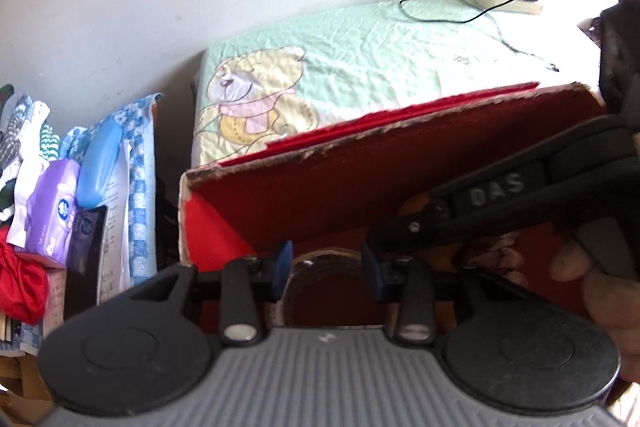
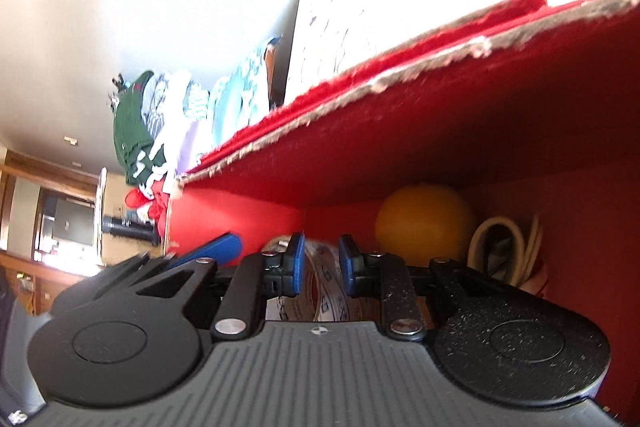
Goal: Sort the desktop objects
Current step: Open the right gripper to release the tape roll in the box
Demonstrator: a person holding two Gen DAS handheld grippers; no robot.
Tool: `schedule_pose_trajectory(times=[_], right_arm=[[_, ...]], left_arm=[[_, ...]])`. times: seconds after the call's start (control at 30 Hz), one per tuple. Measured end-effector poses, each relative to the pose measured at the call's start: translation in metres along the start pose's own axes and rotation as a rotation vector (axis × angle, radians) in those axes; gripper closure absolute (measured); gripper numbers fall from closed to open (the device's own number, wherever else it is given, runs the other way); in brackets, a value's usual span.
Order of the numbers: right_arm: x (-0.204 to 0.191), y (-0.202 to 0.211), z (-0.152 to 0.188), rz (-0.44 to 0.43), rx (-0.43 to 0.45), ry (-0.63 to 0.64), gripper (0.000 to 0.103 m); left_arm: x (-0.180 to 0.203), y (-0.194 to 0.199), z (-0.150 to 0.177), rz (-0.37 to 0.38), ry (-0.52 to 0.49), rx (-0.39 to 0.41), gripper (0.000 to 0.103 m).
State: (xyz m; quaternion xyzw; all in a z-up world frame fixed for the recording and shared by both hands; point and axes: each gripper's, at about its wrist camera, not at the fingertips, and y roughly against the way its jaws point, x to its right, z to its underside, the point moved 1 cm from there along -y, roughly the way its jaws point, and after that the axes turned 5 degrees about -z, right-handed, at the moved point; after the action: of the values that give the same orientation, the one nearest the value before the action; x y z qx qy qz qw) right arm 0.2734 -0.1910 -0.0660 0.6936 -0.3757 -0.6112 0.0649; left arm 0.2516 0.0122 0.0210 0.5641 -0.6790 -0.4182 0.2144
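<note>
Both hand-held grippers are down inside the red box [image 1: 320, 187]. Its torn cardboard rim [image 2: 400, 75] runs diagonally above them, with the far wall close ahead and little free room; the left corner of the box sits just left of my left pad.

Left hand-held gripper [image 1: 326, 269]: blue pads apart, straddling the tape roll [image 1: 320, 275], which sits between and just ahead of them. I can't tell if the pads touch it. The other tool crosses in from the right, its tip just beside my right pad, with a hand [image 1: 600, 291] on its handle.

Right hand-held gripper [image 2: 322, 265]: pads clamped on the wall of the same tape roll [image 2: 326, 291], one pad inside the ring and one outside. An orange ball [image 2: 424, 227] sits far right against the back wall, with a coiled white cable [image 2: 504, 247] beside it.

Outside the box, a teddy-bear cloth [image 1: 320, 67] covers the surface beyond.
</note>
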Motion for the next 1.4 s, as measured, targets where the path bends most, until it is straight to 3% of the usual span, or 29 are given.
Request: schedule_pose_trajectory(times=[0.1,0.13,0.23,0.33,0.6,0.73,0.93,1.4], right_arm=[[-0.004,-0.003,-0.001,0.011,0.012,0.005,0.082],[-0.004,-0.001,0.0,0.016,0.02,0.009,0.082],[-0.003,0.0,-0.002,0.013,0.03,0.005,0.082],[-0.005,0.0,-0.002,0.017,0.042,0.005,0.082],[-0.008,0.001,-0.003,0.029,0.05,0.027,0.082],[-0.012,-0.003,-0.002,0.039,0.043,0.048,0.082],[-0.013,-0.007,-0.003,0.055,0.018,0.054,0.081],[-0.023,-0.014,0.002,0.078,-0.02,0.133,0.081]], left_arm=[[0.008,0.017,-0.001,0.072,-0.021,0.04,0.063],[0.011,0.019,-0.001,0.091,-0.029,0.042,0.068],[0.021,0.018,0.001,0.153,-0.057,0.011,0.068],[0.035,0.015,0.003,0.168,-0.092,-0.001,0.068],[0.038,-0.008,0.011,0.246,-0.077,-0.152,0.068],[0.032,-0.023,0.016,0.231,-0.044,-0.228,0.071],[0.022,-0.032,0.022,0.206,-0.003,-0.263,0.071],[0.02,-0.03,0.028,0.198,0.026,-0.222,0.07]])
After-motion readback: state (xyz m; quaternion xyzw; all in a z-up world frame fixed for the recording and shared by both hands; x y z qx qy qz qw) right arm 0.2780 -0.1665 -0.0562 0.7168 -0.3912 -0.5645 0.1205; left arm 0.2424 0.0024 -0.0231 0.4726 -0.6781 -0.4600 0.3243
